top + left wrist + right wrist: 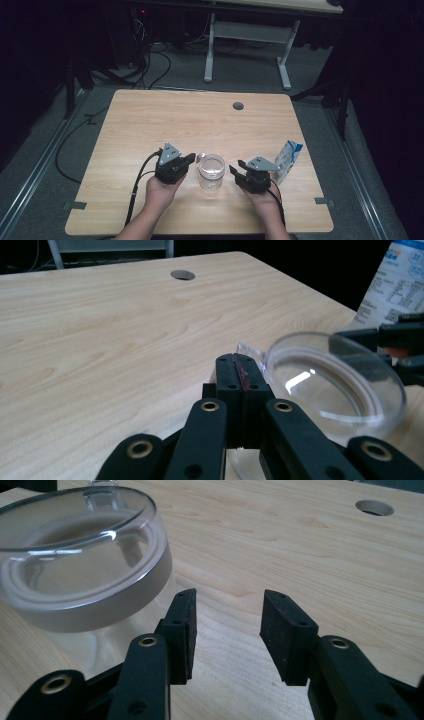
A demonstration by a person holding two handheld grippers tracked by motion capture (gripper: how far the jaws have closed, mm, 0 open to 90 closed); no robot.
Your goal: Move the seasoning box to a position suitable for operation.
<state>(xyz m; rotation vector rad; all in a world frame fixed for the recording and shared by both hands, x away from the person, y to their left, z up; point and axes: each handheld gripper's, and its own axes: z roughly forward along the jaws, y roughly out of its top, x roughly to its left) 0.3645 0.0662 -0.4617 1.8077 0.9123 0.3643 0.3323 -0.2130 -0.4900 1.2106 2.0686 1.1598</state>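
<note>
A clear glass jar [211, 179] stands on the wooden table [150, 125] between my two grippers. Its round clear lid [335, 385] sits tilted over the jar's mouth, with a small clear tab [246, 349] at its edge. My left gripper [191, 159] is left of the jar, and its jaws [241, 371] are shut on that tab. To the right of the jar is my right gripper [234, 170], open [227, 612] with only bare table between its pads. In the right gripper view the jar [100, 600] and tilted lid [75, 525] are to the left of the jaws.
A white and blue pouch [287, 161] stands upright just right of the right gripper, near the table's right edge. A grey cable hole [238, 106] sits at the far side of the table. A white desk frame [247, 45] and cables are on the floor beyond.
</note>
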